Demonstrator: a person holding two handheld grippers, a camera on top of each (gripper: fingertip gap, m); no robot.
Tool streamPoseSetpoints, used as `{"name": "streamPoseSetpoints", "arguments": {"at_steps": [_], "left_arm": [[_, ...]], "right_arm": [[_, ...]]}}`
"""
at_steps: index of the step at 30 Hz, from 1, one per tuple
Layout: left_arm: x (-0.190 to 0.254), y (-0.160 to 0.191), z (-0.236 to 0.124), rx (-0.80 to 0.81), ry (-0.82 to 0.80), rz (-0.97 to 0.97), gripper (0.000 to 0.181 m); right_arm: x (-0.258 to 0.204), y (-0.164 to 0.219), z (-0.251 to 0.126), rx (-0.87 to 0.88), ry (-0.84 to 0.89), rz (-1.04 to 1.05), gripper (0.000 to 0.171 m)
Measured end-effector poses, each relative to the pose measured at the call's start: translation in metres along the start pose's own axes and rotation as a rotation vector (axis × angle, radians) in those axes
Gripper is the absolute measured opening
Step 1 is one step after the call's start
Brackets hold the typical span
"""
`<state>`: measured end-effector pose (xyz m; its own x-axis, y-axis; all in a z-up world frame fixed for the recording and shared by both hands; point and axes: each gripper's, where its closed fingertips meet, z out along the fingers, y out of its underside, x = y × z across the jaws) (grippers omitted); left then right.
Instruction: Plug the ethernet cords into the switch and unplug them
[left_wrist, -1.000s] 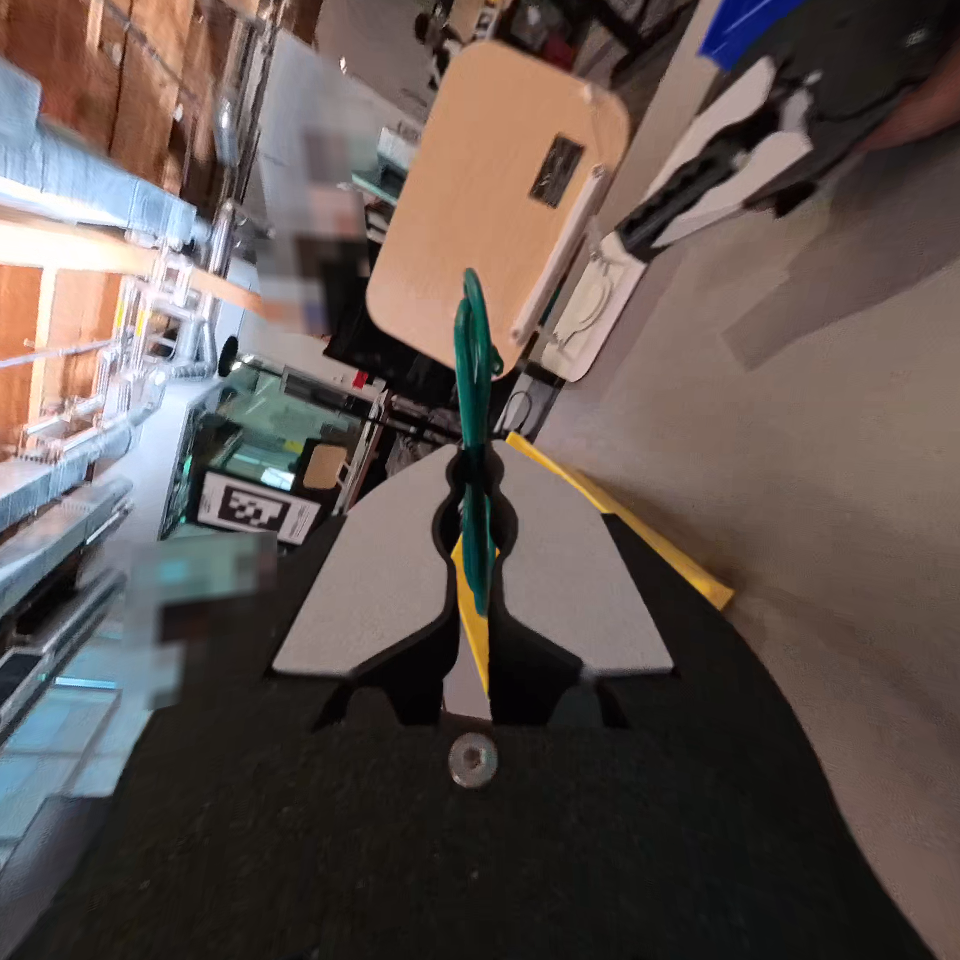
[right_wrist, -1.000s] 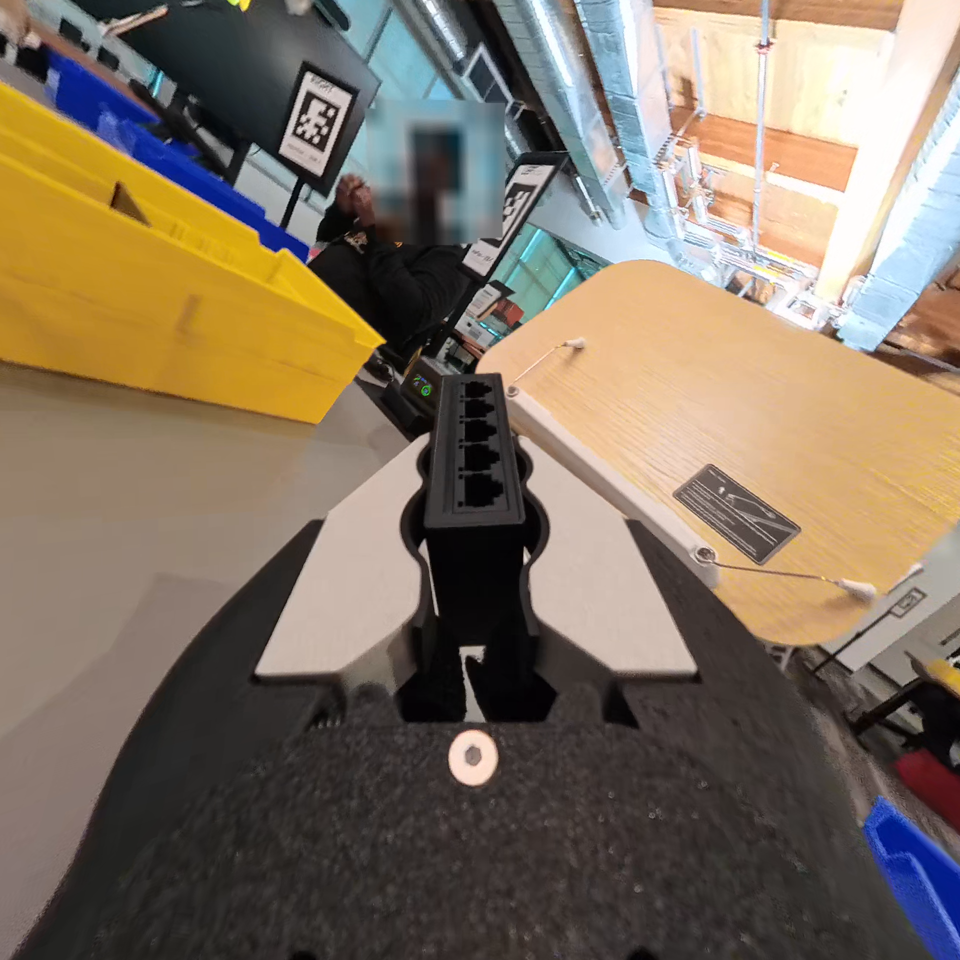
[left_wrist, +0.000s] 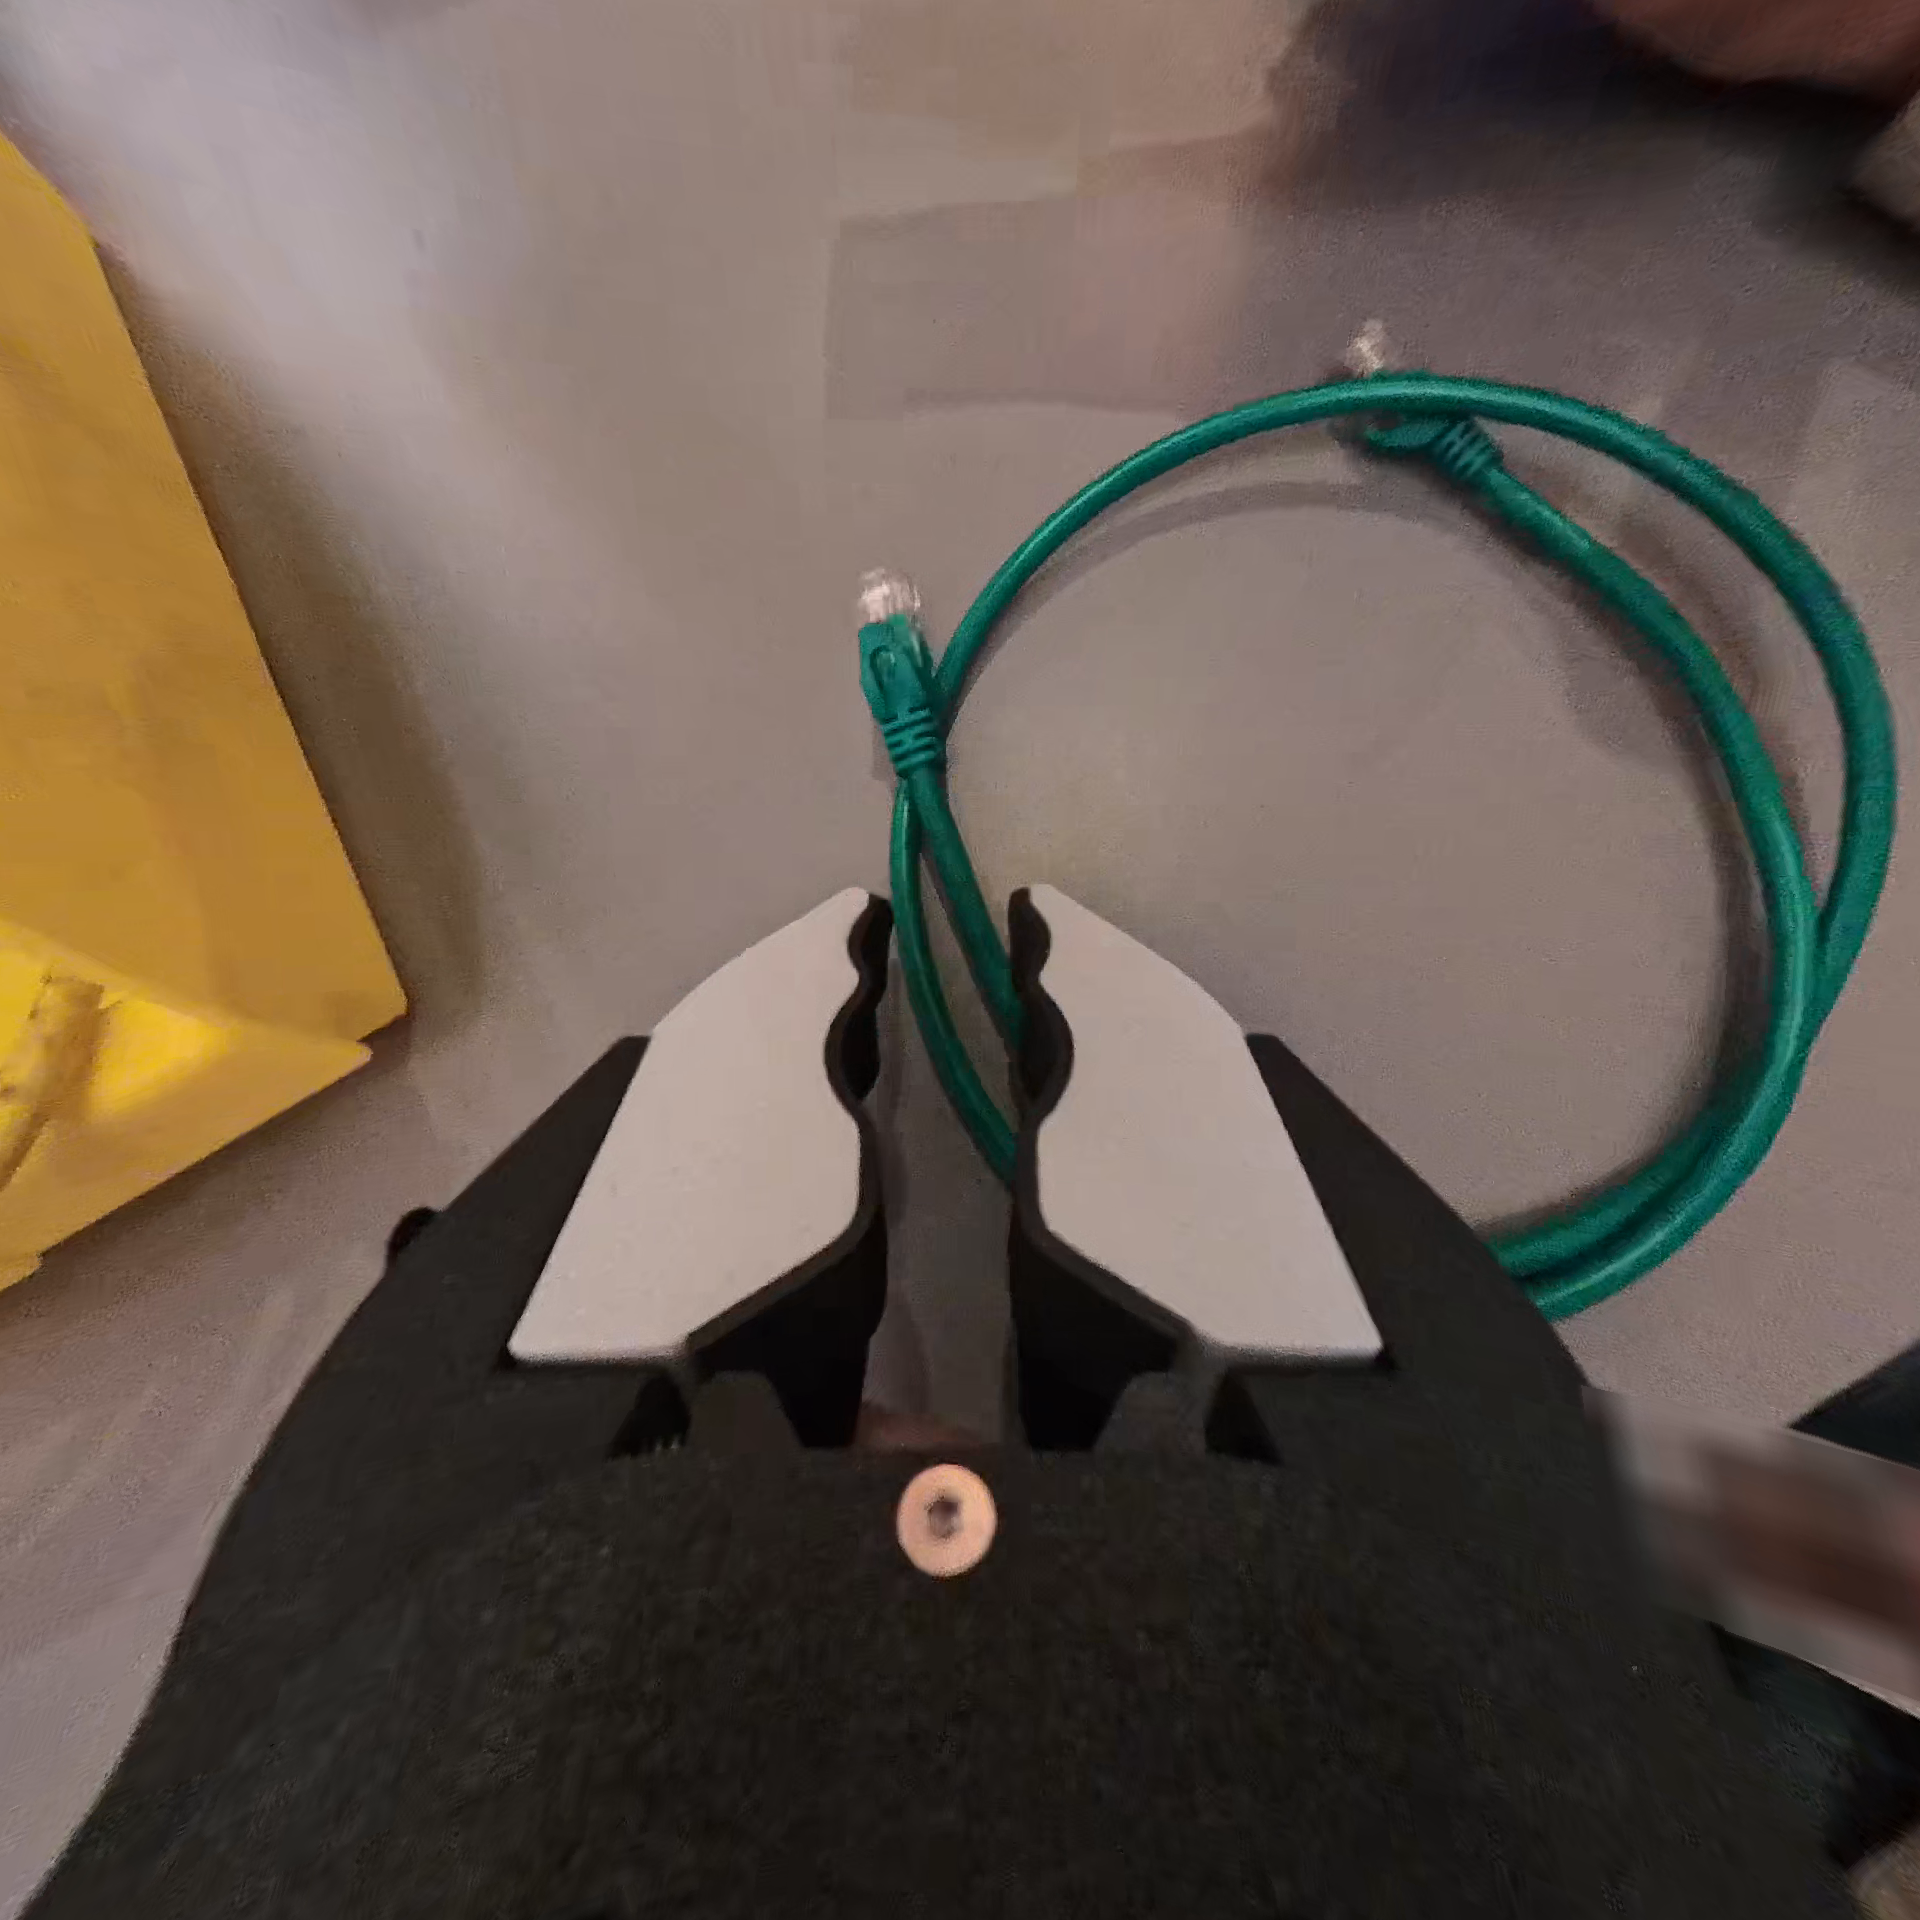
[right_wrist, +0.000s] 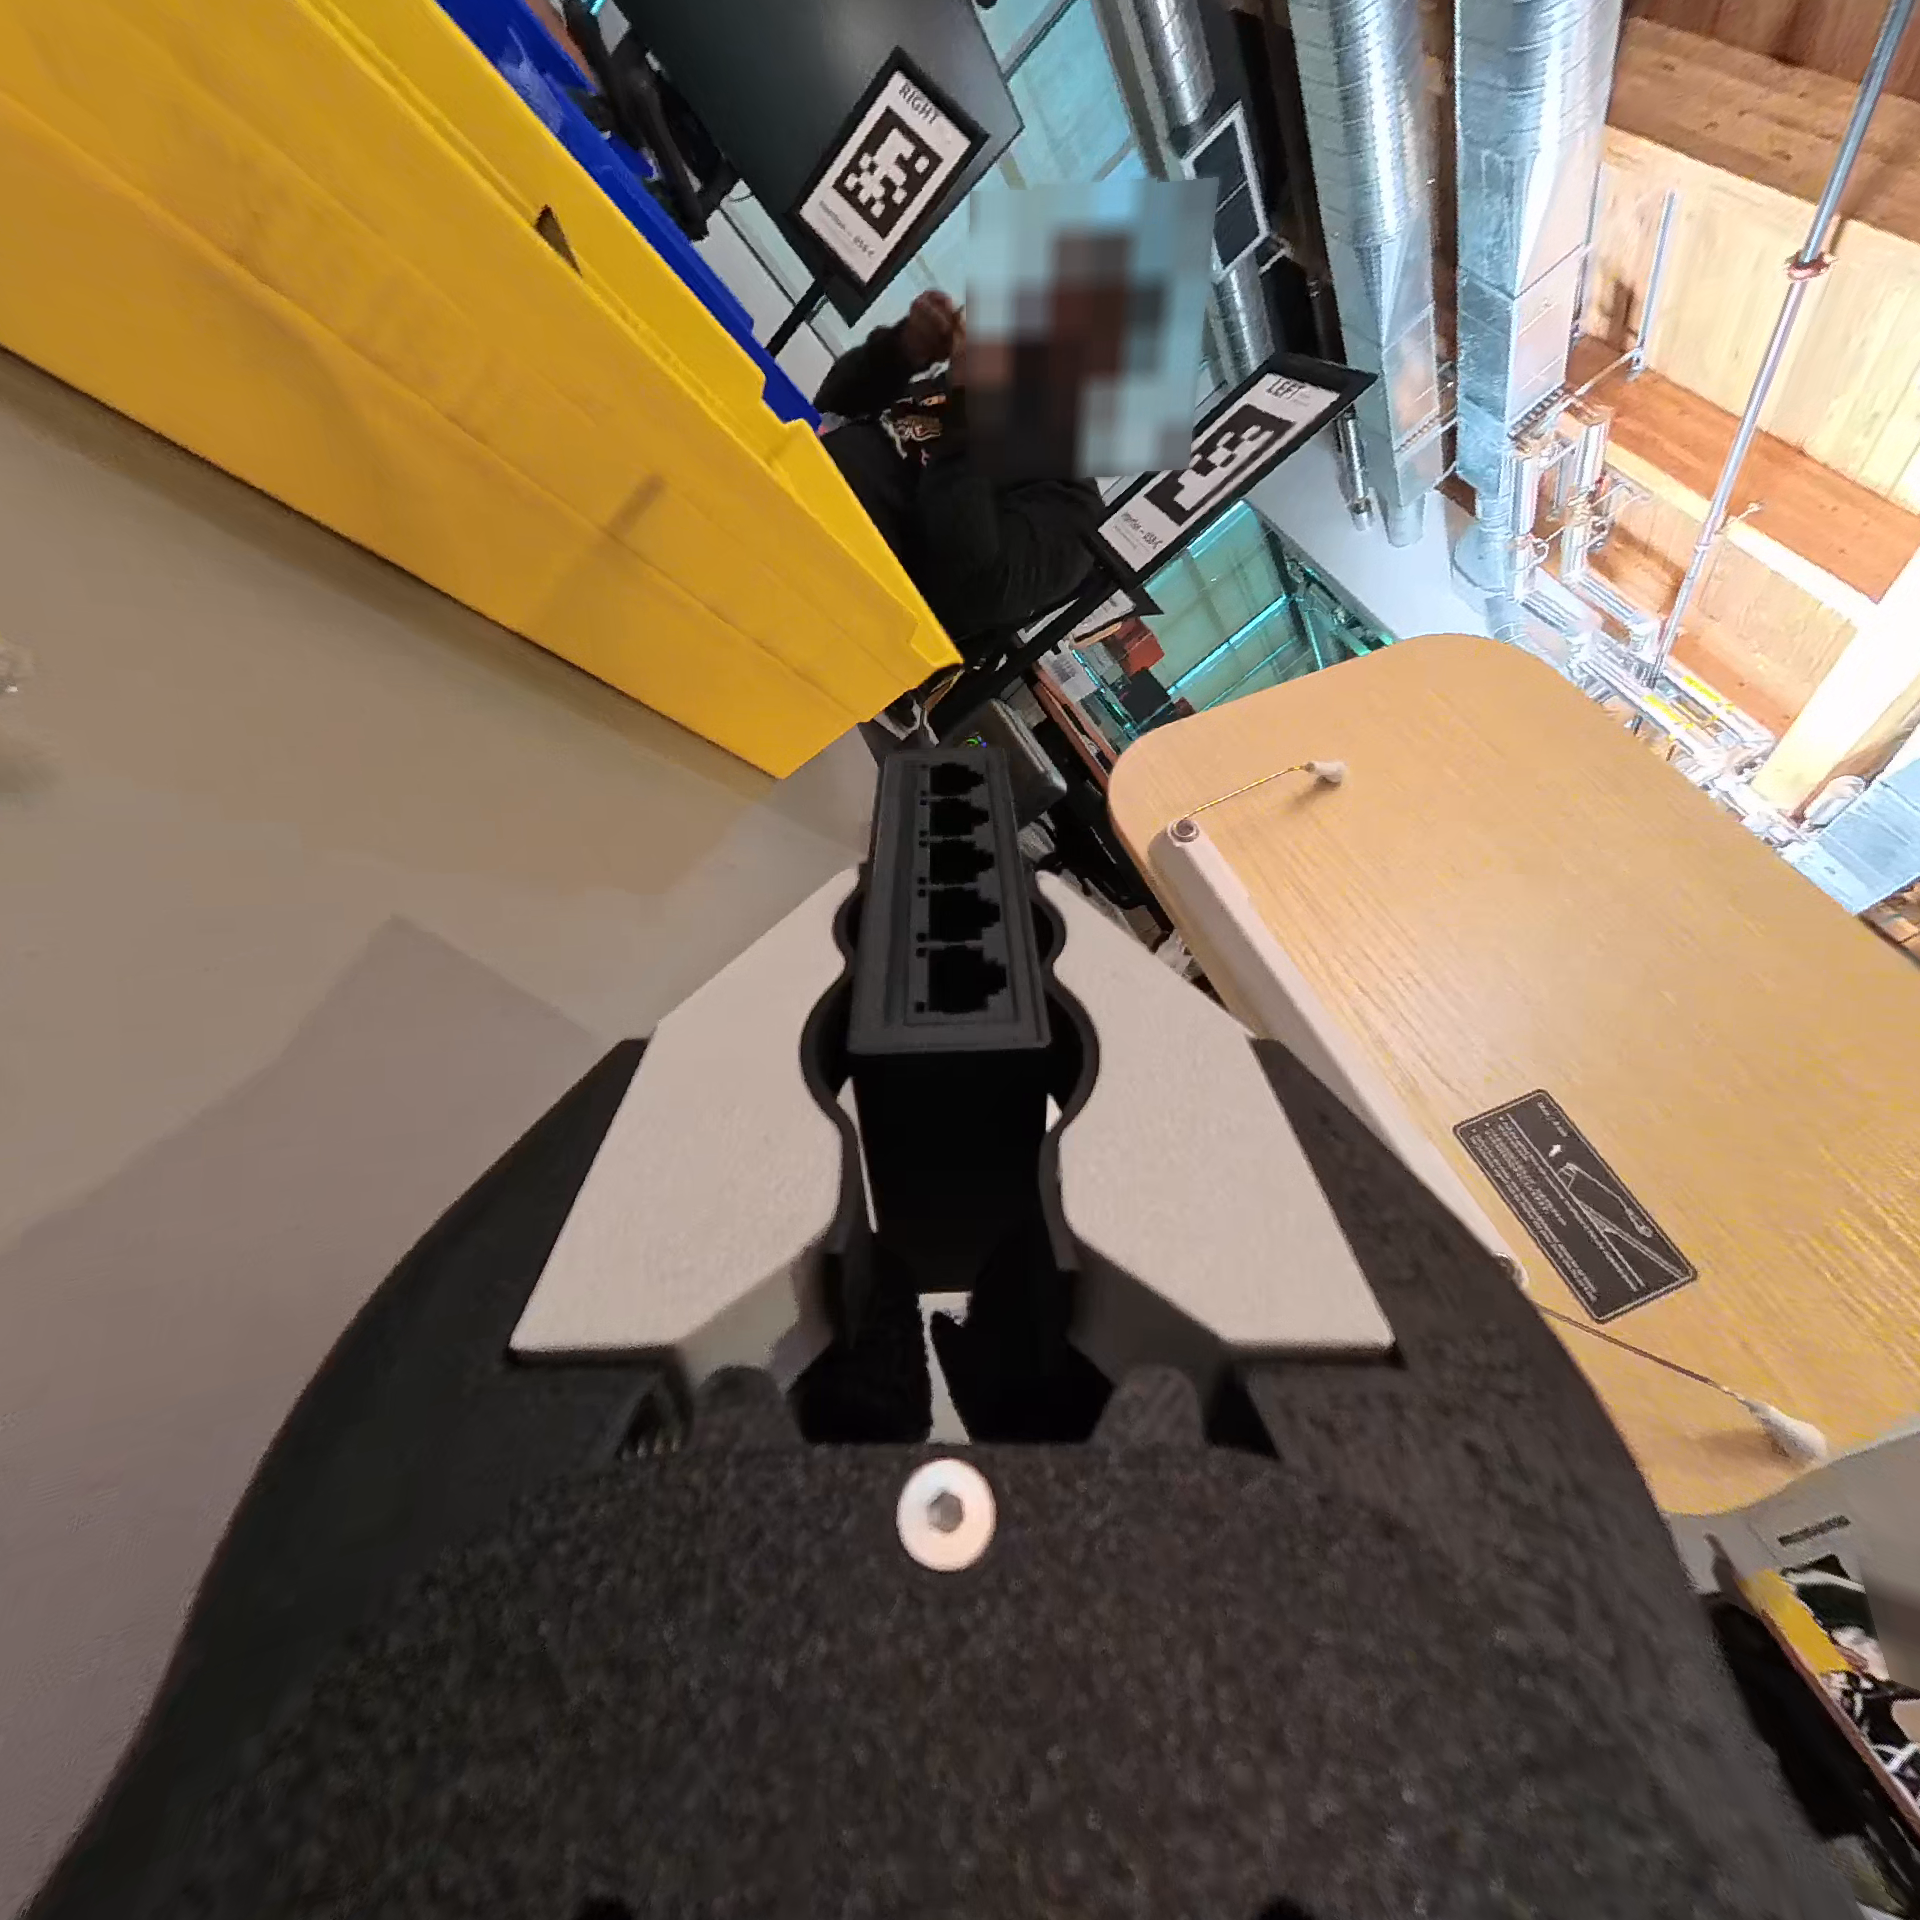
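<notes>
A green ethernet cord (left_wrist: 1766, 831) lies in a loop on the grey table (left_wrist: 623, 416). One clear plug (left_wrist: 888, 623) points away just ahead of my left gripper (left_wrist: 948, 914); the other plug (left_wrist: 1371, 353) lies at the far side of the loop. The left gripper is open and points down at the table. Two strands of the cord run through the gap between its jaws. My right gripper (right_wrist: 948, 894) is shut on a black switch (right_wrist: 951, 935) and holds it above the table. The switch's row of several empty ports faces the camera.
A yellow bin (left_wrist: 156, 831) sits left of the cord and also shows in the right wrist view (right_wrist: 416, 416), with a blue bin (right_wrist: 623, 156) behind it. A wooden table top (right_wrist: 1558, 987) stands to the right. A person in black (right_wrist: 966, 499) sits beyond. My right fingertips sit around 20 cm from my left ones.
The left gripper has swung down from facing the room to facing the table and has opened. The green cord it held now lies looped on the table. The right gripper still holds the switch.
</notes>
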<state>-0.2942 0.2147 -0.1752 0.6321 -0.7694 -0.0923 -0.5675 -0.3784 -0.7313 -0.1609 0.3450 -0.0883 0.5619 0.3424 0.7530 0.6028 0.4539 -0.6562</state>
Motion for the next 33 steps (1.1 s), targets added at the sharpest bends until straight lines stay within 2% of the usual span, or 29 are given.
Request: {"name": "streamPoseSetpoints", "arguments": {"at_steps": [2, 5, 12, 17, 22, 25, 30, 33], "left_arm": [[0.002, 0.005, 0.004, -0.043, 0.043, -0.053, 0.019], [0.001, 0.006, 0.006, -0.058, 0.054, -0.085, 0.024], [0.0, -0.004, 0.001, -0.033, -0.017, 0.01, 0.023], [0.006, 0.004, 0.008, -0.097, -0.003, -0.02, 0.021], [0.007, 0.008, 0.012, -0.102, 0.017, -0.106, 0.007], [0.008, 0.005, 0.014, -0.061, 0.02, -0.124, 0.007], [0.004, 0.005, 0.012, -0.108, 0.013, 0.009, 0.006], [-0.012, -0.025, -0.009, -0.025, -0.027, 0.046, 0.005]], "right_arm": [[-0.003, 0.0, 0.001, -0.003, -0.01, -0.008, 0.028], [-0.006, 0.002, 0.001, -0.01, -0.027, -0.008, 0.028], [-0.01, 0.002, 0.003, -0.011, -0.045, -0.004, 0.028], [-0.012, 0.003, 0.004, -0.011, -0.053, 0.008, 0.028], [-0.014, 0.004, 0.004, -0.017, -0.068, 0.018, 0.028], [-0.017, 0.003, 0.005, -0.018, -0.077, 0.01, 0.028], [-0.029, -0.002, 0.004, -0.013, -0.143, -0.007, 0.028], [-0.036, -0.007, 0.003, -0.007, -0.162, -0.061, 0.028]]}}
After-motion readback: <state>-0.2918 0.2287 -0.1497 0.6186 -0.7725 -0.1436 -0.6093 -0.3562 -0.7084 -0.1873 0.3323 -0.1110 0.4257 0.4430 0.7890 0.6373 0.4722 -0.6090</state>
